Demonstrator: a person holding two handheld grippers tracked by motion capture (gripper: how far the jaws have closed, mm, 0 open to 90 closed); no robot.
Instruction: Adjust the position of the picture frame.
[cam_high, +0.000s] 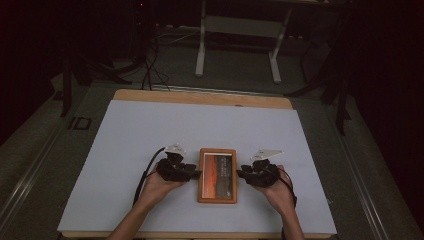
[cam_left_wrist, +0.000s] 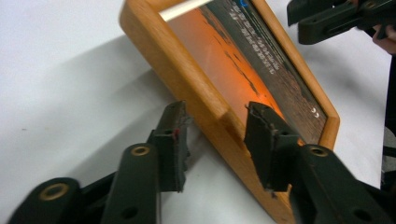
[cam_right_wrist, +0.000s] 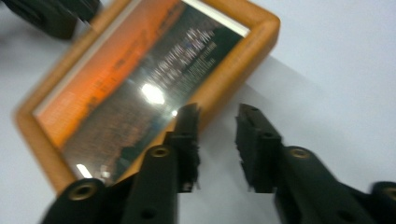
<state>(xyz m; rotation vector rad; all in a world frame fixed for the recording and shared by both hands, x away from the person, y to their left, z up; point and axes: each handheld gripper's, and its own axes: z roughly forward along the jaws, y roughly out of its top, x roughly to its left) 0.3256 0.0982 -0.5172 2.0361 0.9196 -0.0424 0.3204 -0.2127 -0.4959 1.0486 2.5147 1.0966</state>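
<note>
A wooden picture frame (cam_high: 217, 175) holding an orange sunset print lies flat on the white board, between the two grippers. My left gripper (cam_high: 192, 173) is at its left edge. In the left gripper view the frame (cam_left_wrist: 187, 79) has its wooden rail between the jaws of the left gripper (cam_left_wrist: 217, 114), which is open: one jaw is over the glass, and the other stands off the outer side with a gap. My right gripper (cam_high: 243, 173) is open at the right edge. There, one jaw of the right gripper (cam_right_wrist: 217, 116) overlaps the rail of the frame (cam_right_wrist: 140, 84) and the other is over bare board.
The white board (cam_high: 150, 130) covers a wooden table (cam_high: 200, 96). Beyond it, on the dark floor, stand a white stand's legs (cam_high: 237, 45) and some cables (cam_high: 150, 70). The right gripper (cam_left_wrist: 336, 18) shows far off in the left gripper view, the left gripper (cam_right_wrist: 51, 16) in the right gripper view.
</note>
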